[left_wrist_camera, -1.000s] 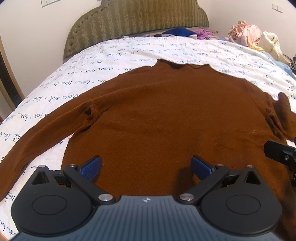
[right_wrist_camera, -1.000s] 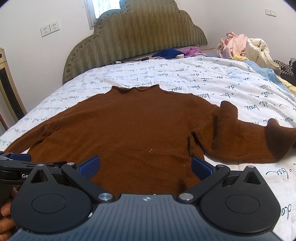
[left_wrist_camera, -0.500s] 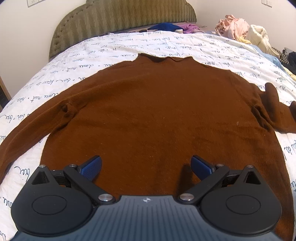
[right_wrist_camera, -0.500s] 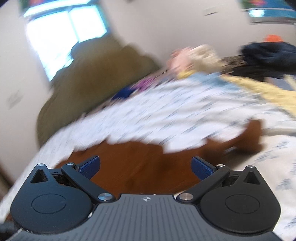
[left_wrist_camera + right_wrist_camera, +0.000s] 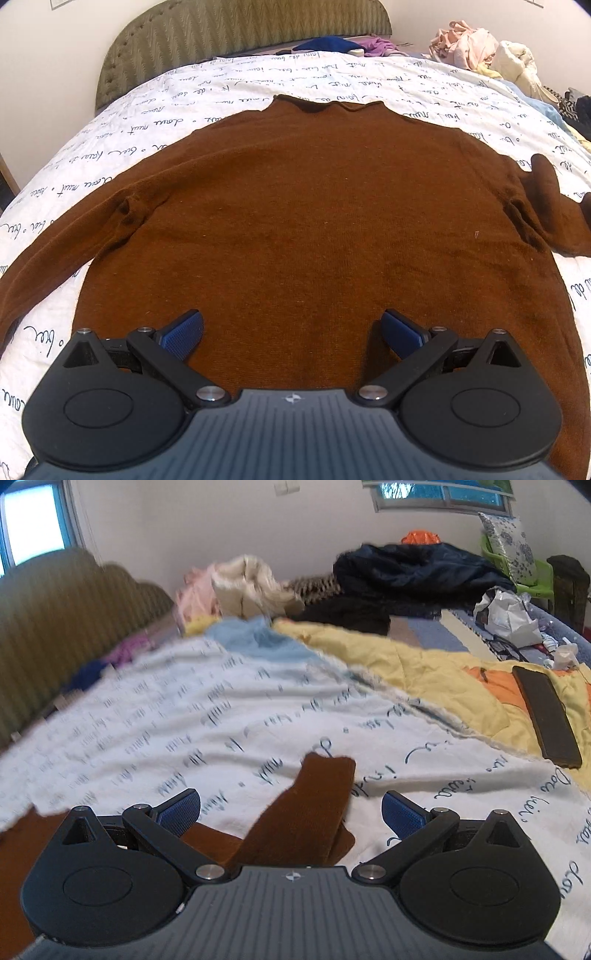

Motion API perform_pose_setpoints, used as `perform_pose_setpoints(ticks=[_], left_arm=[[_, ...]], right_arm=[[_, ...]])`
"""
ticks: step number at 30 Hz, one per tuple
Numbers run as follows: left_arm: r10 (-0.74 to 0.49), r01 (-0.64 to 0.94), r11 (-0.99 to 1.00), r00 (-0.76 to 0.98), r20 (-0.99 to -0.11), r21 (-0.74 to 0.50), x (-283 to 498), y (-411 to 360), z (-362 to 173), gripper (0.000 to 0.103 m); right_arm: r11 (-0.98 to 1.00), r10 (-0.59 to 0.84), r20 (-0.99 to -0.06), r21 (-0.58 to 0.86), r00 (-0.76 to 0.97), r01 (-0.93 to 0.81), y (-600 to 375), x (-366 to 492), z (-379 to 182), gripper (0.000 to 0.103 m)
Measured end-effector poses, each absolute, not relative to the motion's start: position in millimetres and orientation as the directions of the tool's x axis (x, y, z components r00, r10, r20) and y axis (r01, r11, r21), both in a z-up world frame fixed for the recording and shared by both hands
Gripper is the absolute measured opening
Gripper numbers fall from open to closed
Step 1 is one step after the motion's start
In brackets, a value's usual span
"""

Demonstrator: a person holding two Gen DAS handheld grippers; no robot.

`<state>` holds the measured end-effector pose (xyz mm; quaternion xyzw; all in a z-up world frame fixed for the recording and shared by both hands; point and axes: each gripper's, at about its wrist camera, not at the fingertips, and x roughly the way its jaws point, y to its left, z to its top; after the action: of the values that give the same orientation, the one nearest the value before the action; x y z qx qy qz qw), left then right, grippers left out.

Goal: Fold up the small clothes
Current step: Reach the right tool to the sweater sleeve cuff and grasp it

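A brown long-sleeved sweater [image 5: 317, 221] lies flat on the bed, collar toward the headboard, both sleeves spread out. My left gripper [image 5: 291, 332] is open and empty, over the sweater's lower hem area. My right gripper [image 5: 291, 812] is open and empty, pointing at the cuff end of the right sleeve [image 5: 314, 805], which lies between its fingers. Whether the fingers touch the cloth I cannot tell.
The bed has a white sheet with script print [image 5: 258, 85] and a green padded headboard [image 5: 240, 33]. Piled clothes [image 5: 243, 587] and dark garments [image 5: 417, 572] sit at the far right. A yellow blanket [image 5: 424, 668] holds a dark flat case [image 5: 546, 720].
My right gripper has swung right, away from the sweater's body to the right sleeve cuff. My left gripper has shifted right and now faces the sweater's middle.
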<state>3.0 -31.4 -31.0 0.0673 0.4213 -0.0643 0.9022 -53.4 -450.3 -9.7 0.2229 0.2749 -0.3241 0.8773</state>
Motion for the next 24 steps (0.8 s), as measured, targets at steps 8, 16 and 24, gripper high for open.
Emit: perform_pose_setpoints(ticks=[8, 16, 24], left_arm=[[-0.048, 0.156, 0.986, 0.628, -0.776, 0.065, 6.4, -26.6, -34.8, 0.103], [-0.048, 0.183, 0.979, 0.633, -0.773, 0.089, 3.1, -35.5, -36.5, 0.103], [-0.044, 0.170, 0.982, 0.637, -0.770, 0.085, 3.6, -29.3, -33.3, 0.103]], right_arm=[[0.569, -0.434, -0.640, 0.351, 0.634, 0.744, -470.4, -97.9, -36.7, 0.102], [0.553, -0.283, -0.579, 0.552, 0.765, 0.623, -488.1, -113.9, -35.1, 0.101], [0.684, -0.292, -0.649, 0.372, 0.703, 0.627, -482.4, -55.4, -35.9, 0.057]])
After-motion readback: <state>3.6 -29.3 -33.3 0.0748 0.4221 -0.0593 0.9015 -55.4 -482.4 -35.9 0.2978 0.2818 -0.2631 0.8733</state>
